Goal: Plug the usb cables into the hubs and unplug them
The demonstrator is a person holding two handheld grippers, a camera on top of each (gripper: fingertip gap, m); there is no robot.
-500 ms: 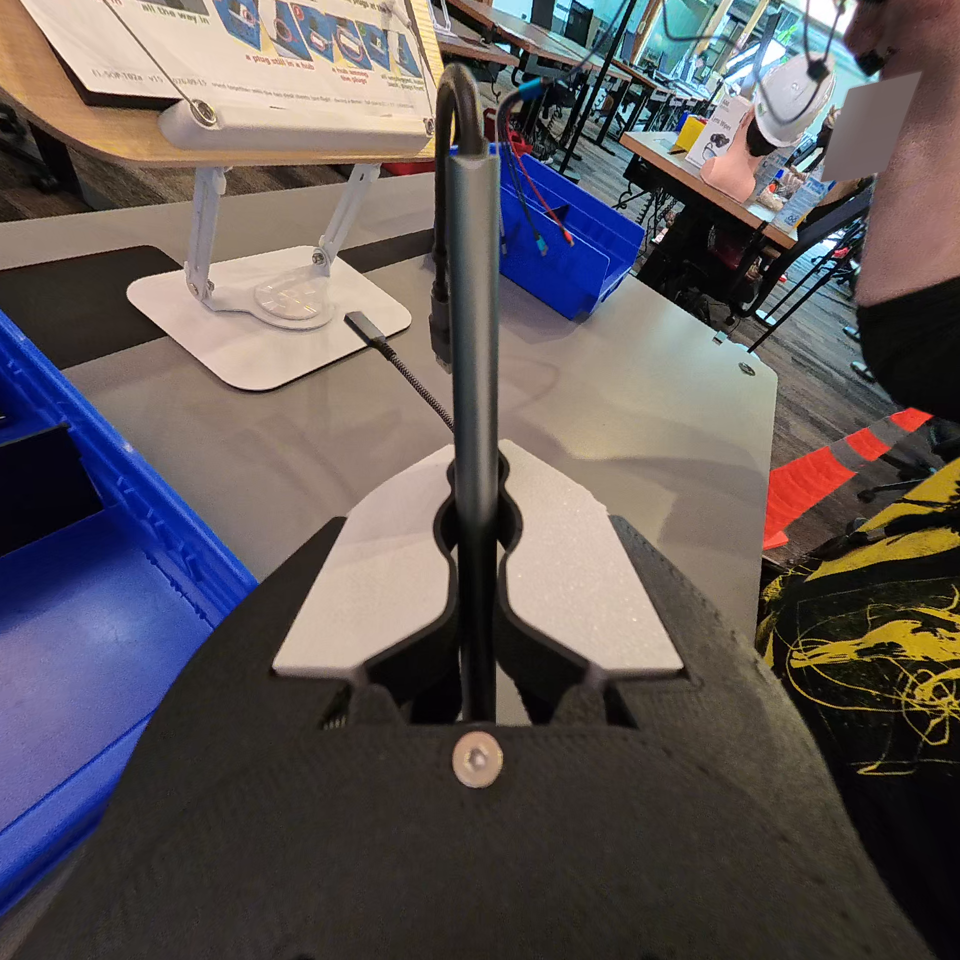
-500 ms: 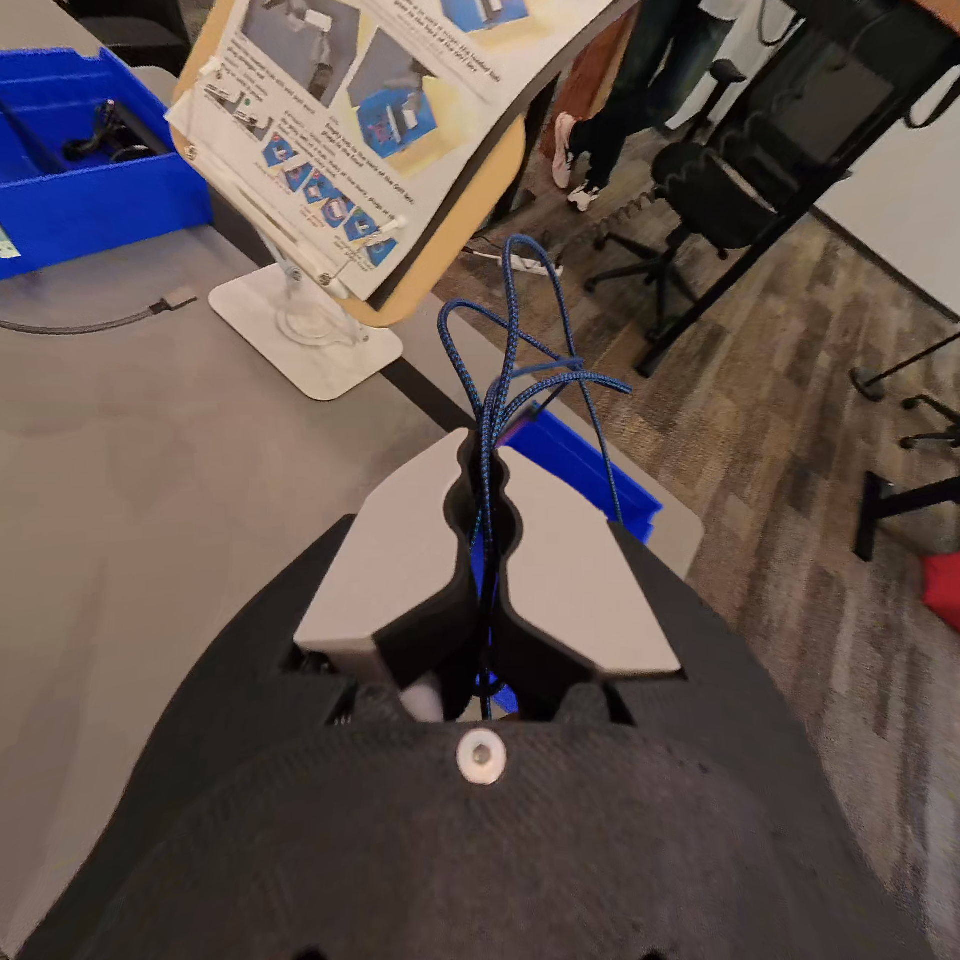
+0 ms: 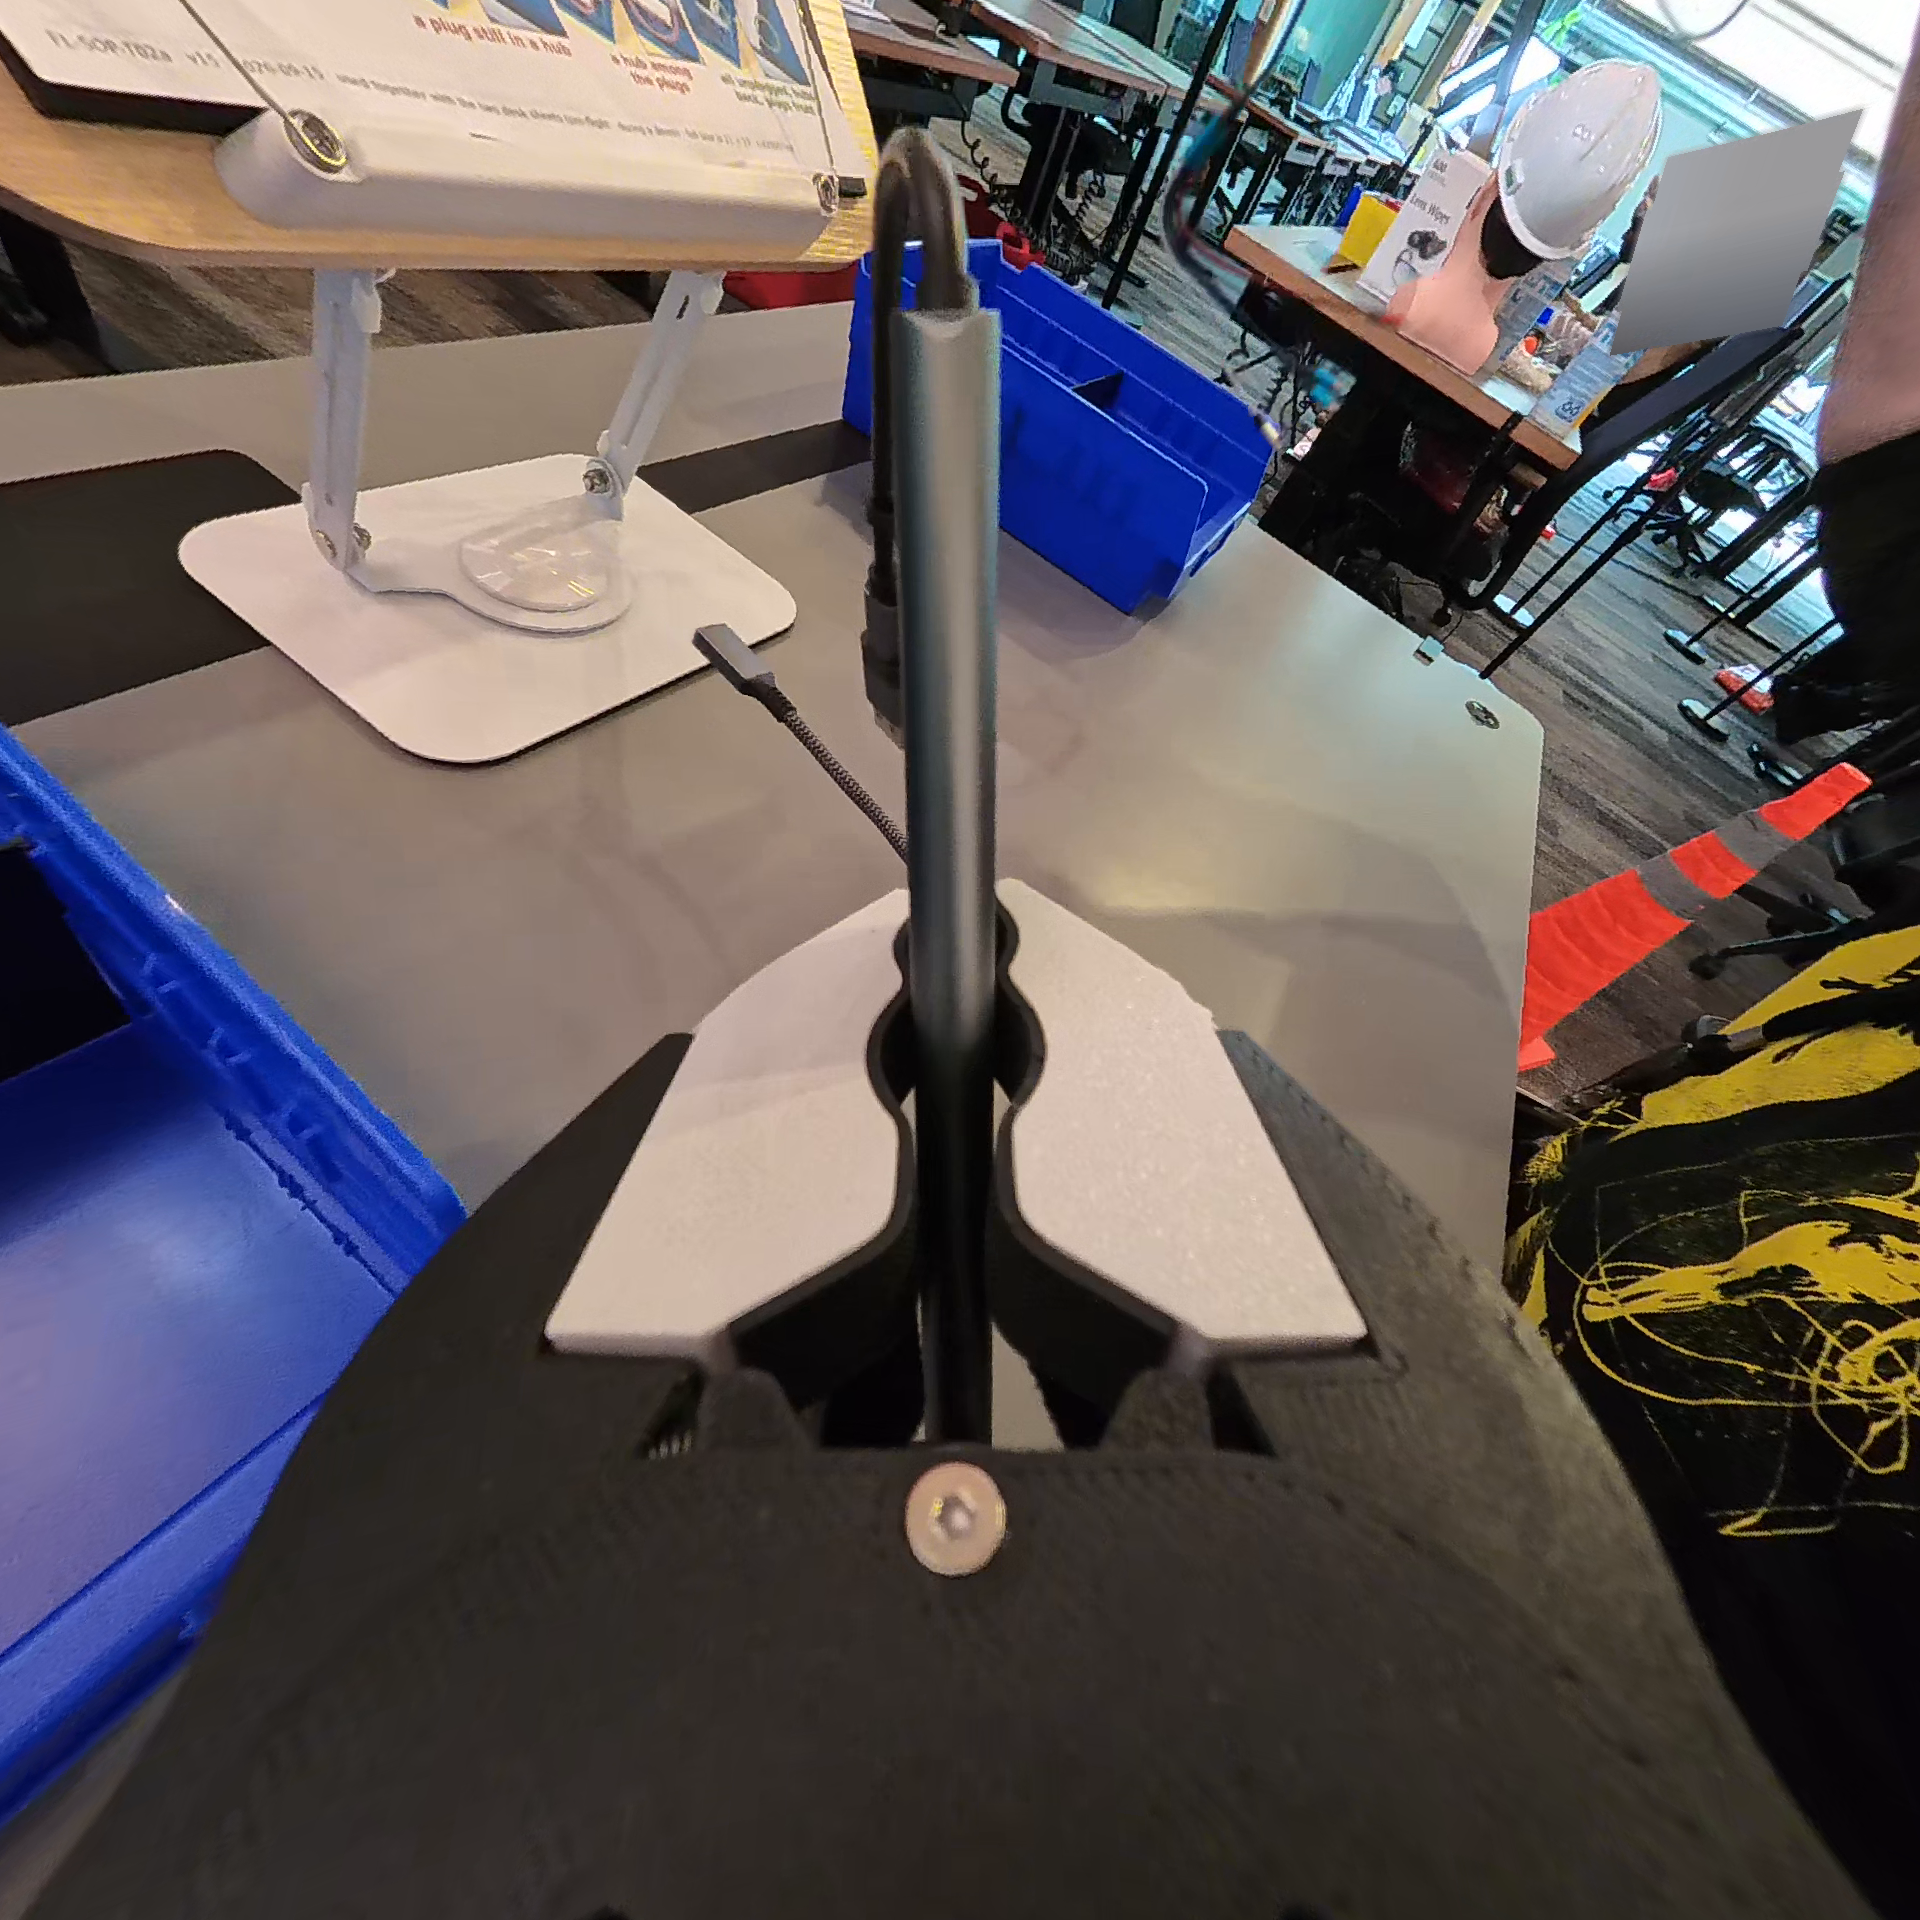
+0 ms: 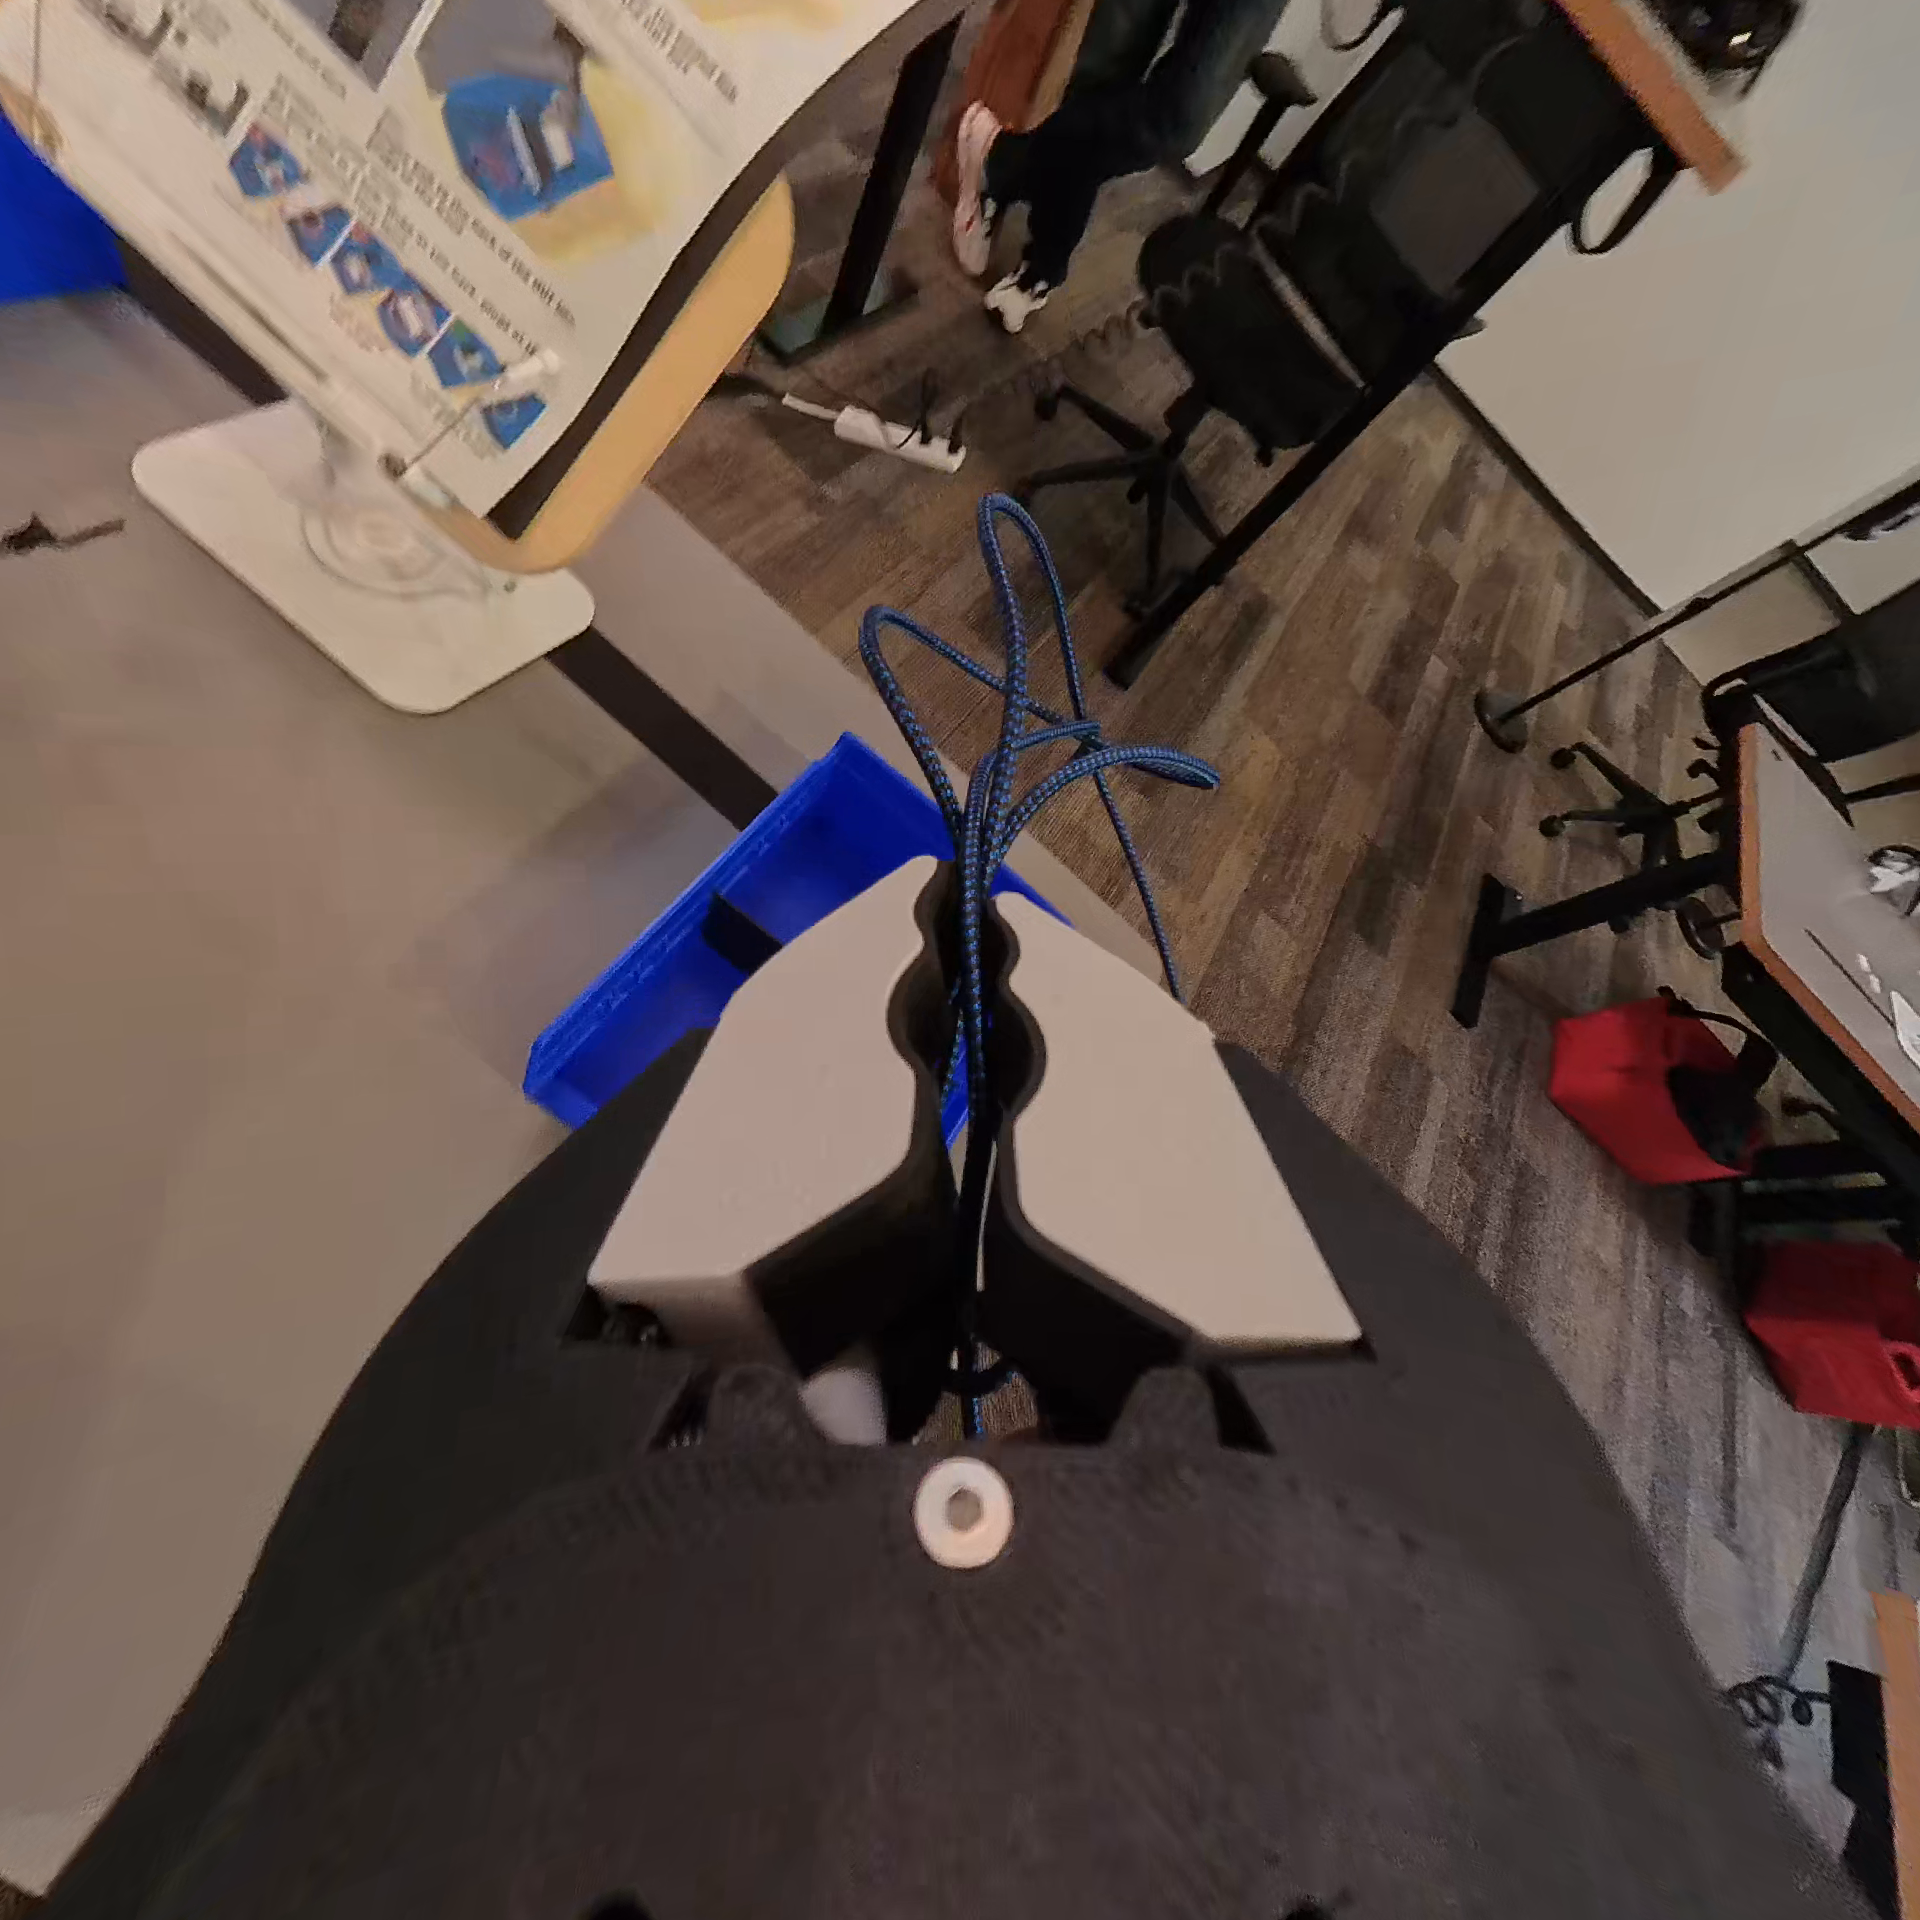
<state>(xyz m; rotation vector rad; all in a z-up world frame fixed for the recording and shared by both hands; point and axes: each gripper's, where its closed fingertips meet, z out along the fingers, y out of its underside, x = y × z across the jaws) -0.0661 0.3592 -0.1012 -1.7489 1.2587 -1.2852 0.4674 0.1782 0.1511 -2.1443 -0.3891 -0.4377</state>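
My left gripper [image 3: 951, 940] is shut on a slim grey USB hub [image 3: 948, 623] and holds it on edge above the grey table [image 3: 1247, 810]. The hub's black lead [image 3: 896, 208] arches over its far end and hangs down on the left side. A grey braided cable with a metal plug [image 3: 732, 655] lies on the table behind it. My right gripper [image 4: 966, 904] is shut on a bundle of blue braided cable [image 4: 997, 727], whose loops stick up past the fingertips above a blue bin [image 4: 769, 914]. The cable's plugs are hidden.
A white stand [image 3: 488, 613] carries a tilted instruction board [image 3: 499, 104] at the table's back. A blue bin [image 3: 1081, 436] sits at the back right and another blue bin [image 3: 156, 1195] at the left. A person in a black and yellow shirt [image 3: 1714, 1247] is at the right. Some 65 centimeters of space lies between my two pairs of fingers.
My right gripper has swung to the right with the blue cable bundle, away from the left bin. My left gripper has shifted slightly, the hub still in its grasp.
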